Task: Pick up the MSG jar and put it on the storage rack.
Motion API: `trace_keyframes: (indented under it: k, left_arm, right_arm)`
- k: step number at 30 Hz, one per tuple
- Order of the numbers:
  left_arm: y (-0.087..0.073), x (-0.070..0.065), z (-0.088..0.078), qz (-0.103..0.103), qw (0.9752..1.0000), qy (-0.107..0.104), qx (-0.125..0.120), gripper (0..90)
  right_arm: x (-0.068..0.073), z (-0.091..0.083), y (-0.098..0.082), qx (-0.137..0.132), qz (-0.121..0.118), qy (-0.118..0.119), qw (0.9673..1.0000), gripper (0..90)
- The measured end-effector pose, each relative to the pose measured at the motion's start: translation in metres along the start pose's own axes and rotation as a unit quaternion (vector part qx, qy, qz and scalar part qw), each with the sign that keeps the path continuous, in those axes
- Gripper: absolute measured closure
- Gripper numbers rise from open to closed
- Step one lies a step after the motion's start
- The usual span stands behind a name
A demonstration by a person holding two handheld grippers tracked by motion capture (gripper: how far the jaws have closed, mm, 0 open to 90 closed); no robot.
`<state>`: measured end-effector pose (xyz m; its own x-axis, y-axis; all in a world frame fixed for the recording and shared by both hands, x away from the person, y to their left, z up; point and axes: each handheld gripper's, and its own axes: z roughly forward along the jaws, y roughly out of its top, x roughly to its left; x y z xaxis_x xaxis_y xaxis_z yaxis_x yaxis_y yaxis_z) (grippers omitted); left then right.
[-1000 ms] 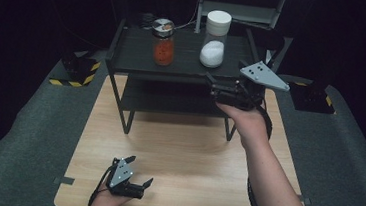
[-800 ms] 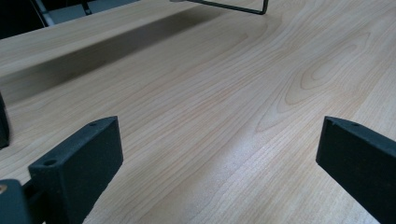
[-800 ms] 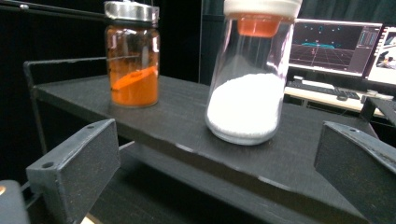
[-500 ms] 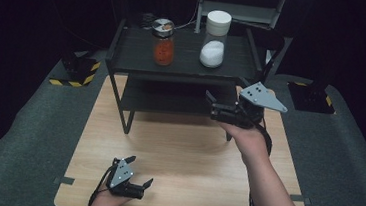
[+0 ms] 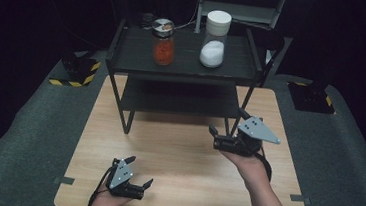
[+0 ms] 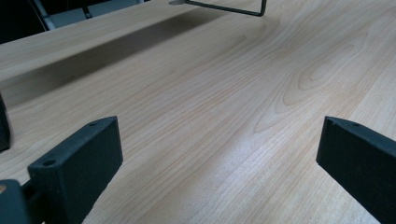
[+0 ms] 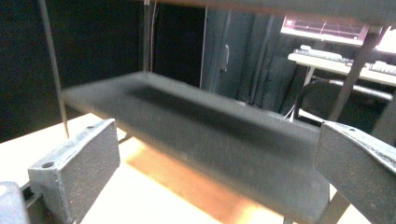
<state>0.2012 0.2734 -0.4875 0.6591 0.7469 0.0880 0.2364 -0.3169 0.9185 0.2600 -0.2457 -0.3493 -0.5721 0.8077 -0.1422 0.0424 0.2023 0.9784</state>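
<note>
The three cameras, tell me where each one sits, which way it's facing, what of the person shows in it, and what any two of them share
High view: above the person's side, looking forward and down on the wooden table and black shelf rack; both forearms, left gripper and right gripper show.
Left gripper view: rides the left gripper, low over the tabletop; its two black jaws stand apart.
Right gripper view: rides the right gripper, facing the rack's lower shelf; jaws apart.
Shared: the high and right gripper views both show the lower shelf.
</note>
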Motion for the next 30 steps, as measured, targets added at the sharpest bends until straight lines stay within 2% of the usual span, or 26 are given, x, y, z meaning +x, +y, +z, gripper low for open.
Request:
trace_keyframes:
  k: [9,16,23,30]
  left_arm:
    - [-0.001,-0.002,0.000,0.004,1.0000,0.003,-0.003,0.6]
    - [-0.003,0.000,-0.002,-0.001,1.0000,0.000,-0.009,0.6]
    - [-0.004,0.000,-0.002,0.000,0.9999,0.000,-0.012,0.6]
    - [-0.005,0.001,-0.003,-0.002,0.9999,-0.002,-0.013,0.6]
  right_arm:
    - [0.004,-0.009,-0.054,0.039,0.001,0.001,0.9992,0.0]
    - [0.009,-0.015,-0.089,0.080,0.003,-0.005,0.9967,0.1]
    - [0.009,-0.022,-0.109,0.106,0.010,-0.014,0.9942,0.2]
    - [0.010,-0.024,-0.120,0.120,0.013,-0.019,0.9925,0.2]
